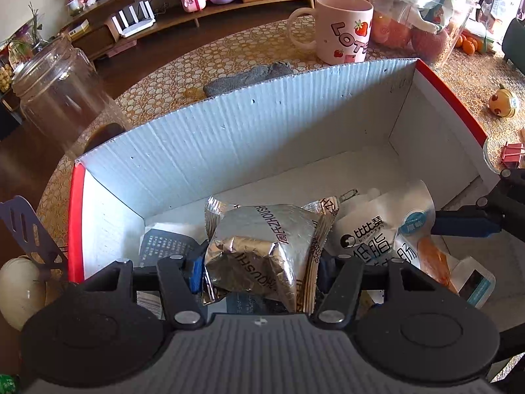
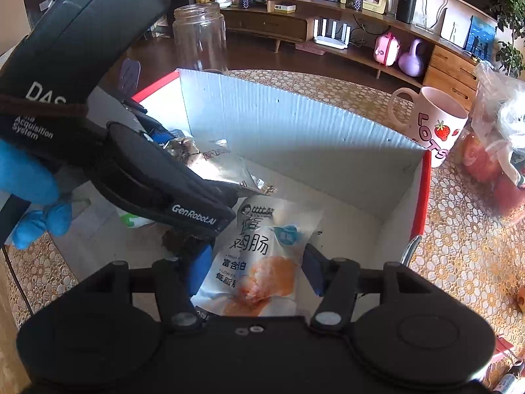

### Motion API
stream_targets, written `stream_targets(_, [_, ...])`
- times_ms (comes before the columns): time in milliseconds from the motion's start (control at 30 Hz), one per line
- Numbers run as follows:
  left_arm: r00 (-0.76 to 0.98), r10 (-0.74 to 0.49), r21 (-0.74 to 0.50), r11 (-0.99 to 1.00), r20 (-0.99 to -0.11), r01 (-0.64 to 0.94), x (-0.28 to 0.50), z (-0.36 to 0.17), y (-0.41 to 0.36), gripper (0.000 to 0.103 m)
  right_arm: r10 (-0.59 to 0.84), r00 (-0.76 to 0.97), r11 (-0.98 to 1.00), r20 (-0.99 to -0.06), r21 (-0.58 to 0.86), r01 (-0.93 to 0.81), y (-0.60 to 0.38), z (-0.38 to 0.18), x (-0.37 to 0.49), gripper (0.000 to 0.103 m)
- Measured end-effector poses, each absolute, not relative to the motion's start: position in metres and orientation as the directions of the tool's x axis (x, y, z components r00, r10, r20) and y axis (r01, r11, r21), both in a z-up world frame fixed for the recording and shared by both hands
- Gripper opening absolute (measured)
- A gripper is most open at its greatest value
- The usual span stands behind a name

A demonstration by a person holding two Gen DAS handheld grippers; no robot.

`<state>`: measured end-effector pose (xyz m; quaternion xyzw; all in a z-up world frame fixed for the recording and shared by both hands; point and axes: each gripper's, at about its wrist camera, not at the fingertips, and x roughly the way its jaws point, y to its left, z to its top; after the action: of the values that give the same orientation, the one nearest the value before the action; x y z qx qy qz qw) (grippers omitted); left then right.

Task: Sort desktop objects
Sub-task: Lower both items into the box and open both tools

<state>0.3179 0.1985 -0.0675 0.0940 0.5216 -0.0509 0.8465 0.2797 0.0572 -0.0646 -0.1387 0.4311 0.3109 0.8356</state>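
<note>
A white cardboard box with a red rim sits on the lace-covered table. My left gripper is low inside it, shut on a crinkled silver foil snack packet. Beside it to the right lies a white sausage packet with orange contents. In the right wrist view my right gripper is shut on that sausage packet, also down inside the box. The left gripper's black housing, held by a blue-gloved hand, crosses the left of that view and hides part of the foil packet.
Behind the box stand a pink strawberry mug, a grey cloth and a plastic bag of fruit. An empty glass jar stands at the left. A yellow toy and a red binder clip lie at the right.
</note>
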Motion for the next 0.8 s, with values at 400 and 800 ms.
stream_targets(400, [0.439,0.003,0.087,0.981,-0.898,0.172,0.317,-0.068,0.197,0.078,0.401,0.414,0.757,-0.817,0.041,-0.652,0.059,-0.065,0.284,0.063])
stream_targets(800, [0.493,-0.002,0.086,0.984,-0.87,0.156,0.304,-0.041,0.193,0.078,0.437,0.424,0.76,-0.793,0.073,-0.646,0.045,-0.047,0.27,0.07])
